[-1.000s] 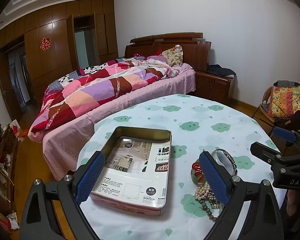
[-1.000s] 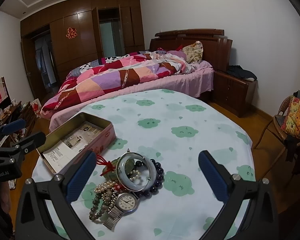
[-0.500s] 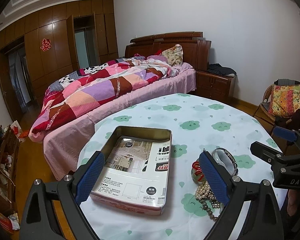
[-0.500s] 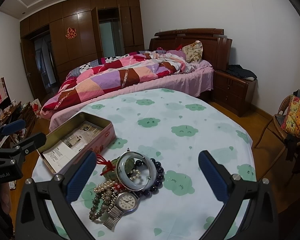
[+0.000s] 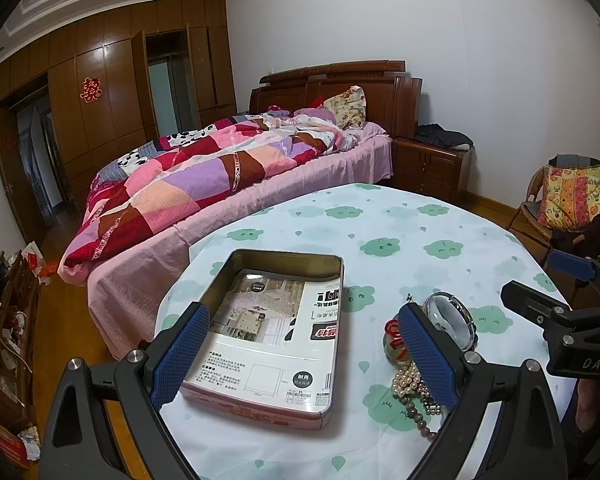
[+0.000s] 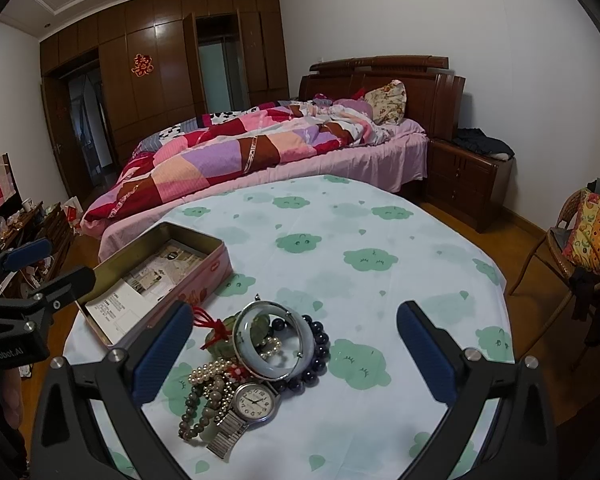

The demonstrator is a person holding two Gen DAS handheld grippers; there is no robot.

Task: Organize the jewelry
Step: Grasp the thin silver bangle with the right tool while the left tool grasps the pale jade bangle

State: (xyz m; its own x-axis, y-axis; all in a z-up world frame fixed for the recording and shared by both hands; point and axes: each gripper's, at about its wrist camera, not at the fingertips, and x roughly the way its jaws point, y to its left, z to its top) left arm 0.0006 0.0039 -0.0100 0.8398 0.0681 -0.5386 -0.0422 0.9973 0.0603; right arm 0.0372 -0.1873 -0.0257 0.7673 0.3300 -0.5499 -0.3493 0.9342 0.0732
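Both grippers hovered empty above the round surface with its white, green-cloud cloth point(image 6: 364, 224). The left gripper point(image 5: 304, 356), jaws spread wide, hung over the open rectangular pink metal tin point(image 5: 276, 328), lined with a printed paper sheet. The right gripper point(image 6: 296, 354), equally wide, framed the jewelry pile just beside the tin: a pale jade bangle point(image 6: 274, 340) lying atop dark blue beads point(image 6: 318, 354), a silver wristwatch point(image 6: 254, 402), pearl and grey-green bead strands point(image 6: 204, 392), and a red-tasselled green pendant point(image 6: 216, 330).
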